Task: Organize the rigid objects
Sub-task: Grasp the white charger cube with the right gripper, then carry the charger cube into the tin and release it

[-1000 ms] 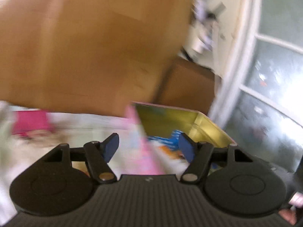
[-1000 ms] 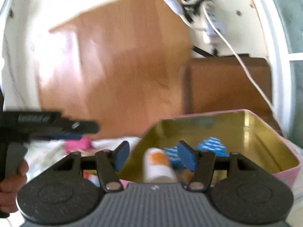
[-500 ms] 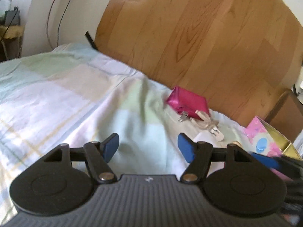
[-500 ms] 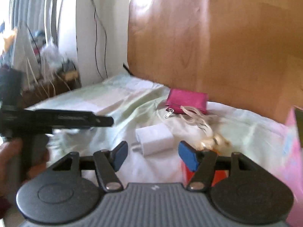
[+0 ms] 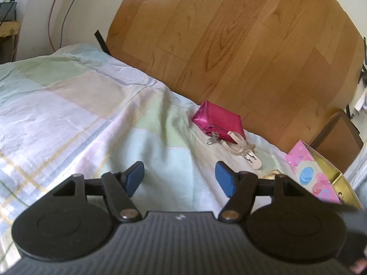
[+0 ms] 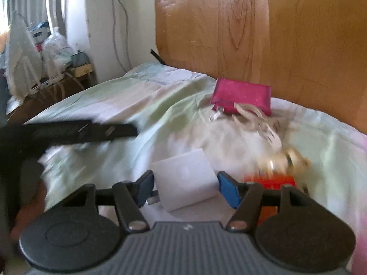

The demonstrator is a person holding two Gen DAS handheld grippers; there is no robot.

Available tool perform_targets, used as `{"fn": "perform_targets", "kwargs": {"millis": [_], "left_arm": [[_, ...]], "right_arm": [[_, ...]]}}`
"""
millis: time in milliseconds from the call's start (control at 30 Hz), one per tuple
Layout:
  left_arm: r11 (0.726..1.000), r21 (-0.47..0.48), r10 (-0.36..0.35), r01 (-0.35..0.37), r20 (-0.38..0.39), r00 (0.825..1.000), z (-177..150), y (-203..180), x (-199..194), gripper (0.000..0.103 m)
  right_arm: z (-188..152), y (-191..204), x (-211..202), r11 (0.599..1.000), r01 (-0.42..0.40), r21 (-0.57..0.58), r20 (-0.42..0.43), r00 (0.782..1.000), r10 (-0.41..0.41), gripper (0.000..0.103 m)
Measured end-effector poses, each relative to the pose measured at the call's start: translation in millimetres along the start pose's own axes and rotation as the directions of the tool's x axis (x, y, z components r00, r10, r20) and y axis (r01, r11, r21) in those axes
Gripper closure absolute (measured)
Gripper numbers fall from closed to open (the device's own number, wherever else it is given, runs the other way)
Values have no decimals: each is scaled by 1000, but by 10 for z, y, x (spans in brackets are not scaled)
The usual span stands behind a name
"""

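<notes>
— Charger [image 6: 186, 178], white, lies on the bedsheet [image 5: 68, 105] between your right gripper's [image 6: 183, 189] parted jaws, which have just been closing; nothing gripped.
— Next?
— Close on it, then carry it right to the tin [image 5: 330, 171]. Your left gripper [image 5: 180, 178] is released, empty.

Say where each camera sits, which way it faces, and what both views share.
Left wrist: on the left gripper, jaws open and empty, facing across the checked bedsheet toward the wooden headboard.
Right wrist: on the right gripper, open about the white plug-in charger; the left gripper's black body shows too.
Shared: the shiny magenta zip pouch, headboard and sheet.
</notes>
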State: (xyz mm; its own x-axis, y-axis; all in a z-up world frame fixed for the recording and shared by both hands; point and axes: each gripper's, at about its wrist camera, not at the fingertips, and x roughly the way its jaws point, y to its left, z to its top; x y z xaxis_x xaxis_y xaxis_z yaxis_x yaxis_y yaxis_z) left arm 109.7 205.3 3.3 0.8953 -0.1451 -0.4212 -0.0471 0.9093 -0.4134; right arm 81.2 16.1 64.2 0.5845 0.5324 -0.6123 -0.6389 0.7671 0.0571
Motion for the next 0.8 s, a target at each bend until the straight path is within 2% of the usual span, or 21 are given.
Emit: {"fn": "perform_targets", "kwargs": {"millis": [167,267,333,367,467,500,533,567,600,667,733,800], "left_arm": [[991,105,-80,85,-44,996,-64,-201,3,33],[970,150,-172,190,-127,977,-171,-488,7,33],[942,168,-261,291,-180,948,-276,-781,-31,33],[922,177,-307,345,-208,929,-335,-953,-53,33],[847,208,-418,490,-311,854,-547,-1548,-43,33],[826,215,-435,521,-345,832,-608,-1703,-25,33],[804,220,-448,553,-387,806,-682,-1860,-2,33],[791,221,-452,571,-417,788,-731,-1964,23,33],[778,218,-454,590,-454,766,-797,-2079,54,33],[764,202,-457,613,-502,735,-906,-2191,97,33],[761,203,-441,616,-534,721,-972,-2250,134,33],[761,208,-416,614,-570,709,-1056,-2266,187,33]], "right_arm": [[-640,-133,-854,999,54,-9,39,998,-53,42],[-993,-365,-1223,983,177,52,57,982,-180,42],[-1191,-535,-1376,961,259,98,46,963,-264,42],[-1267,-603,-1442,955,268,127,47,960,-276,41],[-1403,-710,-1603,945,264,191,48,959,-278,40],[-1429,-706,-1635,943,268,196,61,957,-285,39],[-1464,-689,-1670,941,272,203,75,954,-291,31],[-1490,-673,-1685,941,268,205,85,953,-290,25],[-1522,-665,-1697,943,264,203,91,954,-287,24],[-1580,-646,-1680,949,260,179,99,955,-281,23],[-1610,-604,-1642,951,269,152,85,955,-284,24],[-1624,-581,-1596,950,278,141,72,954,-290,30]]}}
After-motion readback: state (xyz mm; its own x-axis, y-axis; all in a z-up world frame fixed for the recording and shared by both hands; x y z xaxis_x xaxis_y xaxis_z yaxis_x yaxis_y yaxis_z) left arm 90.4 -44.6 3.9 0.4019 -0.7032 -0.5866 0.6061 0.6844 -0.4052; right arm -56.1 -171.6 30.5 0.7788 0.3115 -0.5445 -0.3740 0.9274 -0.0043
